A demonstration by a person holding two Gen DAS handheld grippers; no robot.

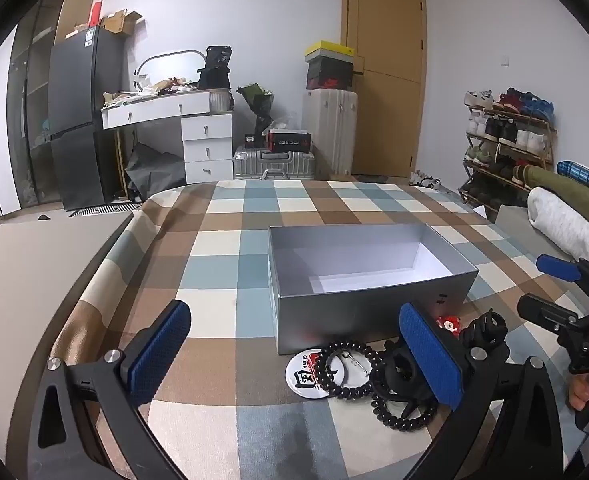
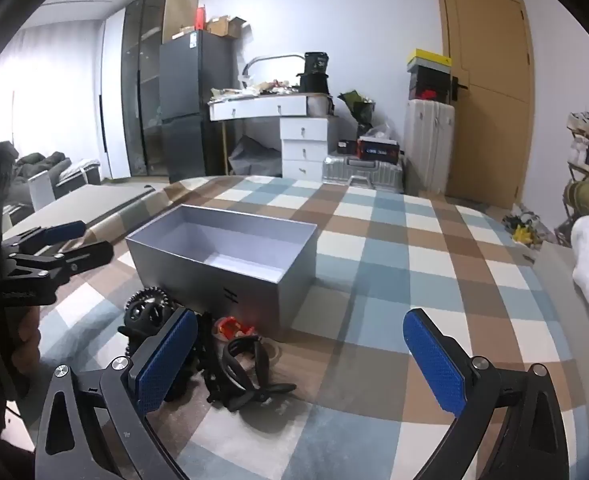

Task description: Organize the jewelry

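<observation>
Jewelry lies heaped on the checked table just before the empty silver box, handy for dropping in. Your left gripper and right gripper hover with jaws wide, holding nothing.

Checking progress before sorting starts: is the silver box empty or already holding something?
Empty. The silver box stands open-topped with a bare pale floor showing in both wrist views.

A lived-in home bedroom. A checked bedspread fills the near ground; at the far wall stand a white dressing table with mirror, a dark fridge, suitcases, a wooden door, and, right, a shoe rack.
</observation>
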